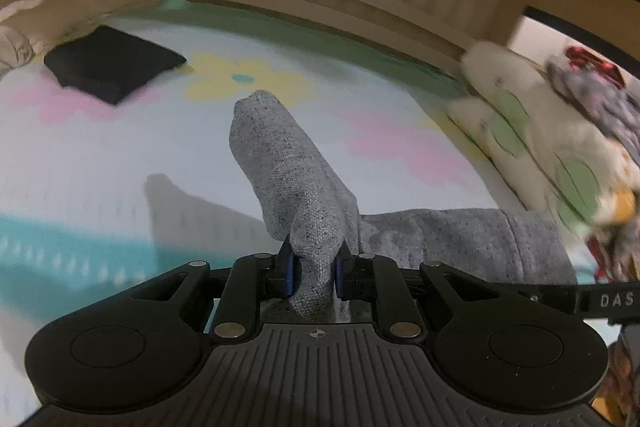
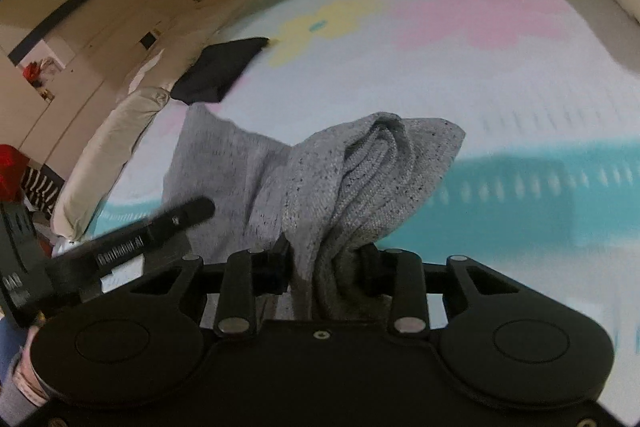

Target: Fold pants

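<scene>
My left gripper (image 1: 313, 273) is clenched narrow on a bunched fold of the one pair of heather-grey knit pants (image 1: 440, 235); my right gripper (image 2: 326, 269) clamps a thicker bunch. Pants lifted off the flowered bedsheet (image 1: 120, 155), held fold pointing away toward the headboard edge. One folded black garment (image 1: 114, 63) lies near the far left corner.

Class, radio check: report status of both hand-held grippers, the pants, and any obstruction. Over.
Left hand-held gripper shut on grey pants. Right hand-held gripper shut on them too. Folded black garment lies apart on the bed.

Pants (image 1: 304, 195) on bed sheet (image 1: 100, 155), folded cloth (image 1: 114, 63) behind, far-left.
</scene>
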Demonstrator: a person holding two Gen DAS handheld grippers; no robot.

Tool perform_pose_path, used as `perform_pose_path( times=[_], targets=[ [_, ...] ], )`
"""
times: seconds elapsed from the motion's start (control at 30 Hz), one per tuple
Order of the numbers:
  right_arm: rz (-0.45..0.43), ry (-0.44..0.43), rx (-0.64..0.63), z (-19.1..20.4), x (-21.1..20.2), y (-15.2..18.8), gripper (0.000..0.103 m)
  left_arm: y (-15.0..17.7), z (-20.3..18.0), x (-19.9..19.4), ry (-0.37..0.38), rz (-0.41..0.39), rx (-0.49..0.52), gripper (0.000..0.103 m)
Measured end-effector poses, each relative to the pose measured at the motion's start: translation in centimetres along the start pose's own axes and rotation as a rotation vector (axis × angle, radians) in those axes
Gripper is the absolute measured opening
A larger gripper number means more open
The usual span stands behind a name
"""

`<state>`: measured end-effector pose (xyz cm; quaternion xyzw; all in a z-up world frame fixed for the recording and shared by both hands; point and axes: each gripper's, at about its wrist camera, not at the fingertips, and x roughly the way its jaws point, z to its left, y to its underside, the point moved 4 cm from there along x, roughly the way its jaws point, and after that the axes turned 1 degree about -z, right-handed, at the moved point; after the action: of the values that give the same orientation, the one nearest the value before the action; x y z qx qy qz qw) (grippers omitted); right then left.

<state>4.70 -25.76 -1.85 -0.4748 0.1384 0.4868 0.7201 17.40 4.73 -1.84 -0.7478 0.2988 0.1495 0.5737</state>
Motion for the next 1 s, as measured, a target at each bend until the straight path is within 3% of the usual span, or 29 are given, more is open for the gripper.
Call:
perform_pose_path(
  times=[0.23,0.33,0.43,0.5,0.57,0.63,0.7,0.8,1.0],
  targets=[
    [-0.020,0.011,-0.044,0.1,6.1,-9.0,0.044,-6.7,1.9,6.9,-0.058,0.001,0.039,0.017],
    [-0.010,0.039,-0.048,-0.5,9.3,-11.4,0.044,-6.6,3.5,10.2,-0.074,0.043,0.024,0.017],
    [0.023,0.085,-0.047,-2.0,12.8,-12.3,0.044,-4.9,5.7,14.2,-0.100,0.137,-0.009,0.018],
    [0.066,0.128,-0.031,-3.6,15.3,-12.1,0.045,-3.3,7.2,15.7,-0.150,0.166,-0.017,0.025],
    [0.110,0.189,-0.005,-5.6,17.6,-11.2,0.048,-2.0,8.6,16.1,-0.139,0.172,-0.050,0.037],
    [0.125,0.186,0.042,-7.1,18.9,-10.5,0.052,-1.4,9.5,16.0,-0.135,0.150,-0.096,0.044],
    [0.103,0.145,0.117,-8.1,19.1,-9.9,0.053,-1.3,9.3,15.7,-0.136,0.146,-0.088,0.044],
    [0.103,0.142,0.102,-8.0,18.9,-9.8,0.056,-2.4,8.7,14.6,-0.168,0.154,-0.069,0.043],
    [0.027,0.247,0.105,-6.1,15.5,-11.3,0.068,-5.6,7.0,9.4,-0.237,0.088,-0.063,0.043]
  ],
)
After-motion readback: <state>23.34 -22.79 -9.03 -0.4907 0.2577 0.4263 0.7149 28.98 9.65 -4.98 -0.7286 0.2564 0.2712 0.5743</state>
